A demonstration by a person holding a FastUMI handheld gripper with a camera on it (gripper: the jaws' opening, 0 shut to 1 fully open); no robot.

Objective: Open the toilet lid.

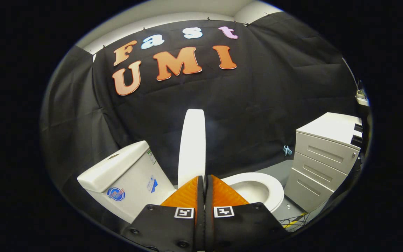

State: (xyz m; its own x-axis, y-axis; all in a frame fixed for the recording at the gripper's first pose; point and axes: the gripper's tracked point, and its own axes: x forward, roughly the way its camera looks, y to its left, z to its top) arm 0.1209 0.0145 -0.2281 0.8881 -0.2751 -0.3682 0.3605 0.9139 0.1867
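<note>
Gripper-mounted fisheye, close above toilet — facing wall

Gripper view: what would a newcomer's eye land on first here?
The white toilet lid standing upright, edge-on, just ahead of the closed orange fingers of the gripper. The tank is left of it, the open seat right, with a grey drawer cabinet beyond.
</note>
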